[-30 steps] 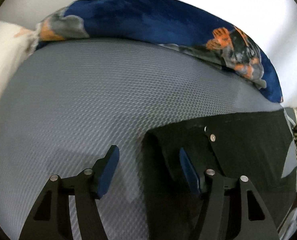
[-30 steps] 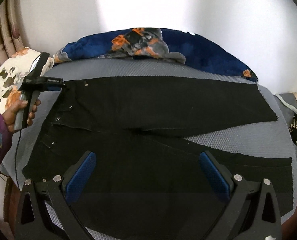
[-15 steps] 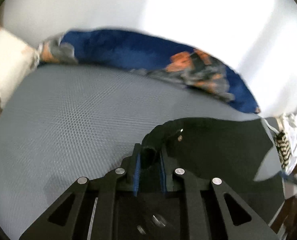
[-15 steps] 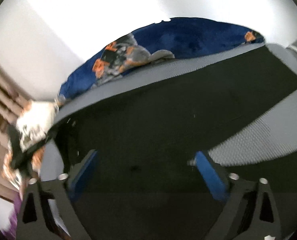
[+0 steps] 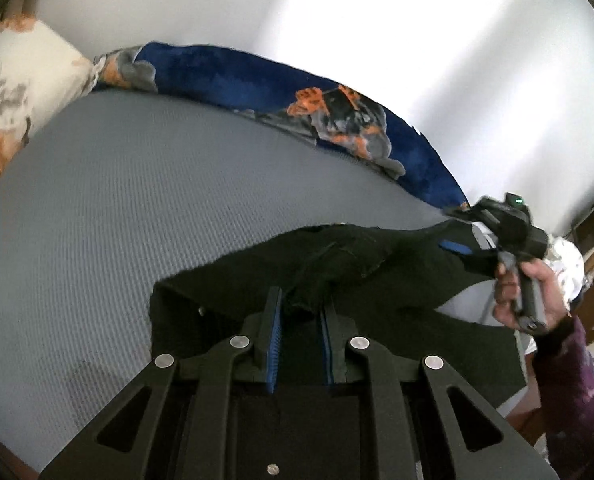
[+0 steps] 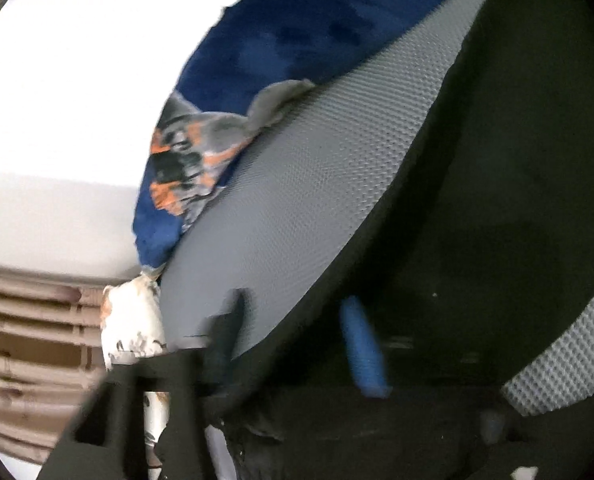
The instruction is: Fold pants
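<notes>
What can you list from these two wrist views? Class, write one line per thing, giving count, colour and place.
pants: one, black, on the grey surface, front edge lifted.
mat: one, grey textured, under the pants.
blanket: one, blue with orange and grey print, along the mat's far edge by the wall.
pillow: one, white with orange and dark pattern, far left.
wall: white, behind the blanket.
left hand-held gripper: one, black with blue pads, shut on a pinch of the pants.
right hand-held gripper: one, black with blue pads, at the pants' right edge; blurred, jaw state unclear.
right hand: one, holding that gripper's handle, purple sleeve.
</notes>
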The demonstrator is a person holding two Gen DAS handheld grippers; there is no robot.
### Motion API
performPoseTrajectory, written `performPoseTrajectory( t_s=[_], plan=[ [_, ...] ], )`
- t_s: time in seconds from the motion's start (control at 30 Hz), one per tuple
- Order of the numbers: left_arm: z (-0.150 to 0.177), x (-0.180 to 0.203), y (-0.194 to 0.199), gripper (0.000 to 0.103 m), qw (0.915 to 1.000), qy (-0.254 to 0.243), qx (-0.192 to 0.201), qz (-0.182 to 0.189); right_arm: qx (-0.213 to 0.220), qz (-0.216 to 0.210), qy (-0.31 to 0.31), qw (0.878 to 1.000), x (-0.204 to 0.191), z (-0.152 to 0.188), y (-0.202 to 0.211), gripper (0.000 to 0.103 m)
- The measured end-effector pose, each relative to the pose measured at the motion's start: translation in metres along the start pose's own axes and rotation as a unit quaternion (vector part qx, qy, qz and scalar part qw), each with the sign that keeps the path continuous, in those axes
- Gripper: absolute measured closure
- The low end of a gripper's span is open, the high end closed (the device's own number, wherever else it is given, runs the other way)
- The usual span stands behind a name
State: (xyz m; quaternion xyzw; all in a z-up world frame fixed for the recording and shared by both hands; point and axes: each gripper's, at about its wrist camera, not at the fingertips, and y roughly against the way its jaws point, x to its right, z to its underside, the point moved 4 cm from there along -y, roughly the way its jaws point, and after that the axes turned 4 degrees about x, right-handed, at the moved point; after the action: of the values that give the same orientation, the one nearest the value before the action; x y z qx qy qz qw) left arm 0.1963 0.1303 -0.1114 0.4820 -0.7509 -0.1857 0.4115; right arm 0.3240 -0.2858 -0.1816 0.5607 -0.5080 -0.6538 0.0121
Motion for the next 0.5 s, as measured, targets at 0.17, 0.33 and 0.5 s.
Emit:
performPoseTrajectory(
  t_s=[0.17, 0.33, 0.5],
  plan=[
    [0.003, 0.001, 0.003, 0.086, 1.0000, 0.002, -0.008, 0.001, -0.004, 0.009, -0.028, 1.000, 0.026, -0.005, -0.008, 0.088],
    [0.004, 0.000, 0.003, 0.085, 0.9999, 0.009, -0.013, -0.001, 0.007, 0.010, -0.017, 1.000, 0.036, -0.013, -0.005, 0.088],
    [0.005, -0.004, 0.003, 0.085, 0.9996, 0.018, -0.018, -0.008, 0.031, -0.009, 0.002, 0.999, 0.034, 0.003, 0.017, 0.096]
  ],
)
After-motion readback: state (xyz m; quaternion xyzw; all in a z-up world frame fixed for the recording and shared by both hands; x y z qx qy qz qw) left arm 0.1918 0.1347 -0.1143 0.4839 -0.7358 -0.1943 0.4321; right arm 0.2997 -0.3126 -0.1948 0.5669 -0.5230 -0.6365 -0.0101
